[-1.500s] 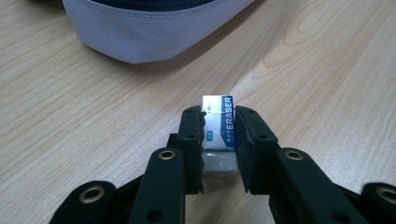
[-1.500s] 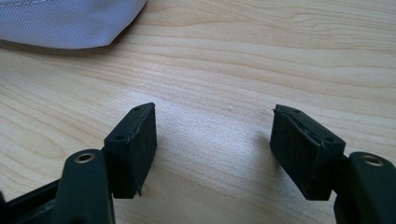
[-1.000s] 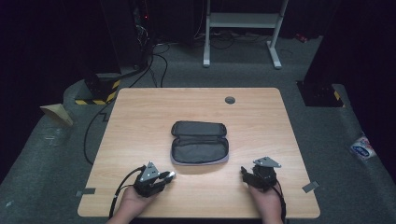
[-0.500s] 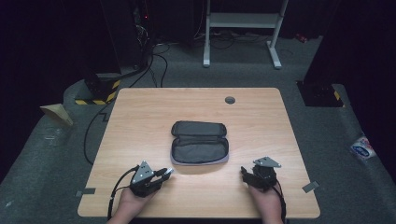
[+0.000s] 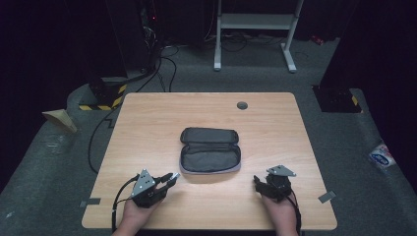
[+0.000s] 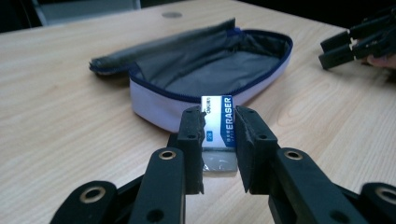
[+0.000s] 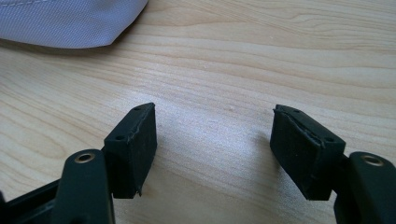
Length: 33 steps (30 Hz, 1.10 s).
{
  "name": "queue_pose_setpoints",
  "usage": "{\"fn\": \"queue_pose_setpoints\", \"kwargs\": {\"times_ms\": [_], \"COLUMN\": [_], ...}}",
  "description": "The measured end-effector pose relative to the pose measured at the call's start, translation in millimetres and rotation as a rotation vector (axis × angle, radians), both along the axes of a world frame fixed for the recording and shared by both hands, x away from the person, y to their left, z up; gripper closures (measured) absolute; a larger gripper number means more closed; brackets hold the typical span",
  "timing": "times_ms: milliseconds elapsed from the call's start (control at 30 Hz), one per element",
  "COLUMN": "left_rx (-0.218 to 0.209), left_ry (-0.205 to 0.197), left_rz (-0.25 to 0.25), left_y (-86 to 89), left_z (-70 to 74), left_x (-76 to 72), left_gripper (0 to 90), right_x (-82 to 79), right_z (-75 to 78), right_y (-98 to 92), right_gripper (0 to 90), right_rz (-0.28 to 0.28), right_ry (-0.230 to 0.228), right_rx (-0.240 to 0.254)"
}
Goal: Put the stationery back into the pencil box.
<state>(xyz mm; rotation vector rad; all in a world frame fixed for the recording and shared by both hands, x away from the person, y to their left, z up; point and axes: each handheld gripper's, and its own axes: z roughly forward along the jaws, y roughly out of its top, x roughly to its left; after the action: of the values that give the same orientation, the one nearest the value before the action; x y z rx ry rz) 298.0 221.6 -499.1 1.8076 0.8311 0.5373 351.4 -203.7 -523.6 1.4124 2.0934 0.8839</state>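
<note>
Gripped between the black jaws of the left gripper [image 6: 219,135] is a small white block eraser in a blue-and-white paper sleeve [image 6: 217,125], standing upright at the lower centre of the left gripper view, the pads pressed on both of its sides. In the high view that left gripper [image 5: 164,181] lies at the lower left of the frame, just beside the near-left corner of the pouch.

Largest is the light wooden rectangular table [image 5: 147,128], filling the middle of the high view. At its centre lies the open grey fabric pencil pouch with a blue zip edge [image 5: 210,157], its lid flap folded back toward the top of the frame; its pale lilac outer wall [image 6: 154,105] faces the eraser. At the lower right, the right gripper [image 5: 260,183] rests low over the wood, well apart from the pouch. Its jaws stand wide apart with nothing between them, bare tabletop showing in the gap [image 7: 212,140].
</note>
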Motion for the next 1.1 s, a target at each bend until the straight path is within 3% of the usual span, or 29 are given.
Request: {"fn": "queue_pose_setpoints", "kwargs": {"times_ms": [333,1100], "left_rx": [-0.045,-0.055], "left_ry": [-0.099,-0.06], "left_rz": [0.026,-0.001], "left_y": [5.8,-0.5], "left_z": [8.7,10.3], "left_x": [-8.0,0.0], "left_gripper": [72.7,72.7], "right_x": [0.0,-0.1], "right_z": [0.0,0.0], "right_y": [0.0,0.1], "right_gripper": [31.3,31.3], "right_rz": [0.0,0.0], "right_ry": [0.0,-0.001], "right_rx": [0.0,-0.002]}}
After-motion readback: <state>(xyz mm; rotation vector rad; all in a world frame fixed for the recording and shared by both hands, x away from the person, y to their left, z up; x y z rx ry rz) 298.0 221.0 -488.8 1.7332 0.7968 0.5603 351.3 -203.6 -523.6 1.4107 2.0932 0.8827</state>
